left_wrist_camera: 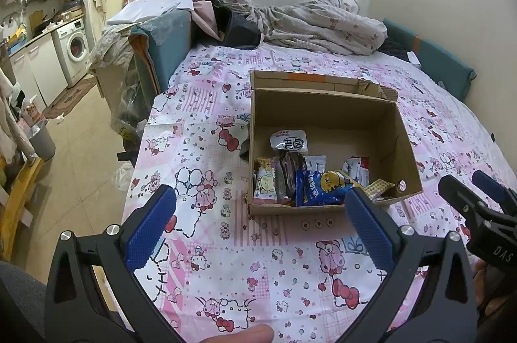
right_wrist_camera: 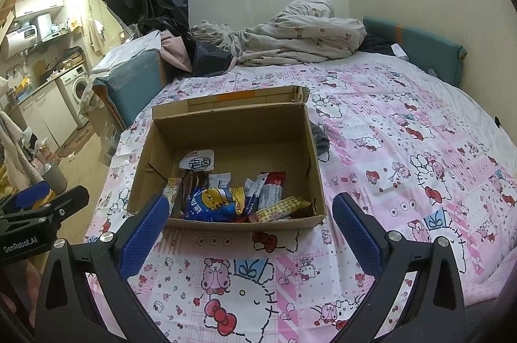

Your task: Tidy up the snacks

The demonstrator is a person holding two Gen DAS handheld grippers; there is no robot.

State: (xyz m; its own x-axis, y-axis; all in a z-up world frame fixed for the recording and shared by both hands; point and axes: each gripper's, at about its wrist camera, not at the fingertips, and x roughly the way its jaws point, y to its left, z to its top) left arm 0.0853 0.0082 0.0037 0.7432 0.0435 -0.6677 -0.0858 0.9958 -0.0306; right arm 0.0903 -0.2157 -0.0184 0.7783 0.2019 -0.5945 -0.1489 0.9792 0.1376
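An open cardboard box (left_wrist_camera: 342,117) (right_wrist_camera: 232,123) stands on a pink cartoon-print bedsheet. Several snack packets lie along its near side: a blue packet with a yellow character (left_wrist_camera: 320,186) (right_wrist_camera: 215,202), a white packet with black lettering (left_wrist_camera: 289,141) (right_wrist_camera: 197,161), a yellow patterned packet (left_wrist_camera: 381,186) (right_wrist_camera: 282,207) and a red-and-white one (right_wrist_camera: 274,181). My left gripper (left_wrist_camera: 261,225) hangs open just in front of the box, nothing between its blue pads. My right gripper (right_wrist_camera: 250,234) is also open and empty, in front of the box; it also shows at the right edge (left_wrist_camera: 478,191) of the left wrist view.
A crumpled quilt (left_wrist_camera: 323,20) (right_wrist_camera: 290,33) and dark clothes lie at the far end of the bed. A grey cloth (right_wrist_camera: 321,138) sits beside the box. Teal padding (right_wrist_camera: 420,46) lines the wall side. The bed's left edge drops to a tiled floor with a bin (left_wrist_camera: 42,139) and a washing machine (left_wrist_camera: 76,47).
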